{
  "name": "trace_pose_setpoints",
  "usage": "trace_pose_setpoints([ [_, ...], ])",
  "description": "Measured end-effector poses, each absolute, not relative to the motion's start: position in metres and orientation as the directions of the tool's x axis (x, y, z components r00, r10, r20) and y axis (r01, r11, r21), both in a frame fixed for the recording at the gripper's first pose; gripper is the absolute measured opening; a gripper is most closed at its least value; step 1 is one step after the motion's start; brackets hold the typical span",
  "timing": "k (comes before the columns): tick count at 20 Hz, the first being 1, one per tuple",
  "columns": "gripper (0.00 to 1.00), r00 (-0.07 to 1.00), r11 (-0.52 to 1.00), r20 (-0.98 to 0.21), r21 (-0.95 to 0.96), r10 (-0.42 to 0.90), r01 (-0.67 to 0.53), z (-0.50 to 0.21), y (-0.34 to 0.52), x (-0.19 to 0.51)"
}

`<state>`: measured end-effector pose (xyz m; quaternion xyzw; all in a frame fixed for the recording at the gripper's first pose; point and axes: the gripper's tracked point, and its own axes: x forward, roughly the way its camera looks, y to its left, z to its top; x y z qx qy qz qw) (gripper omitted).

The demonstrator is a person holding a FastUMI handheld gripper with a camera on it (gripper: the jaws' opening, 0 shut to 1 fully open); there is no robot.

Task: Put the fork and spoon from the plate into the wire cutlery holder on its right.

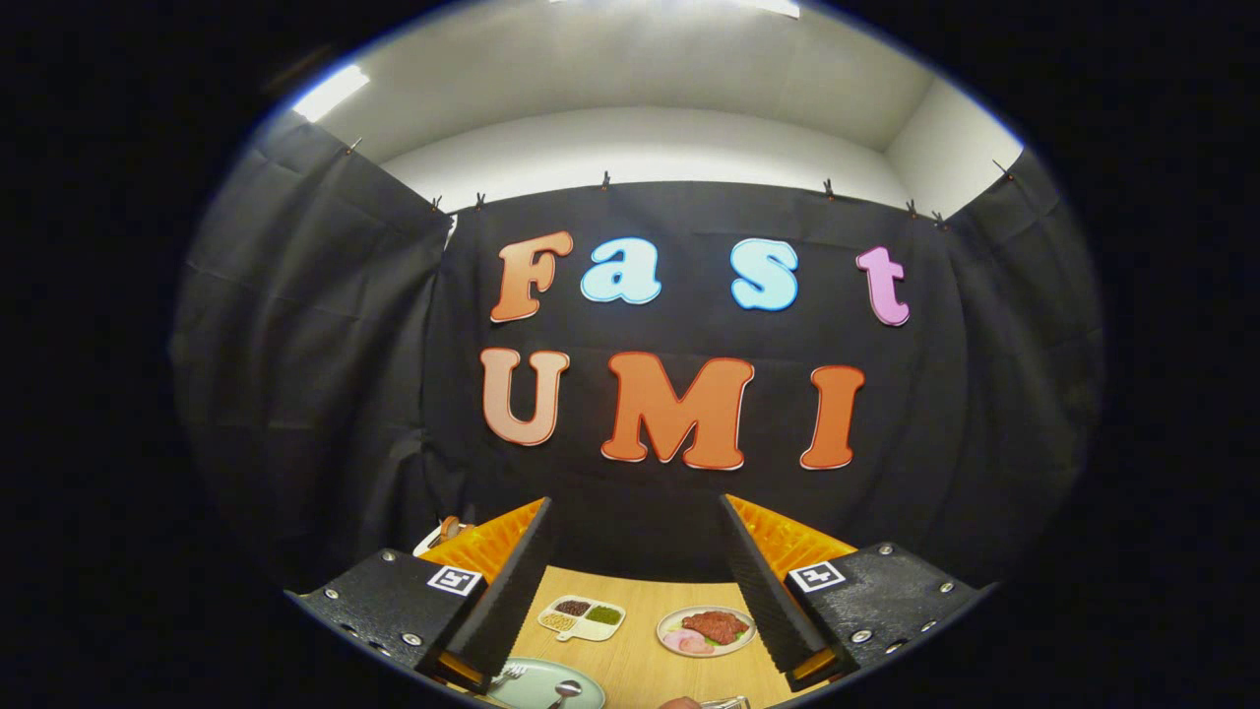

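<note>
Gripper [635,581] held high over the wooden table [640,650], its fingers spread wide apart with nothing between them.

Beyond the fingers two food dishes are seen side by side: a compartment tray [582,617] and a round plate of meat [706,630]. Nearer, beside the left finger, the pale green plate [536,686] is found, with the fork [508,675] and the spoon [566,691] lying on it. A sliver of the wire cutlery holder [726,702] is glimpsed to the plate's right.
</note>
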<state>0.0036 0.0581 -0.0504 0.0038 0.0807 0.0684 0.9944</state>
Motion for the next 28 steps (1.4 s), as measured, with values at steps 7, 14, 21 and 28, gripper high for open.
trace_pose_setpoints([
  [7,0.98,0.882,0.963,-0.399,0.198,0.25,-0.183,-0.13,0.102,0.005],
  [14,0.97,0.662,0.959,-0.694,0.223,0.283,-0.176,-0.239,0.136,-0.016],
  [21,0.96,0.351,0.96,-0.894,0.251,0.278,-0.123,-0.331,0.153,-0.062],
  [28,0.9,0.06,0.977,-0.977,0.201,0.205,-0.073,-0.407,0.156,-0.1],
])
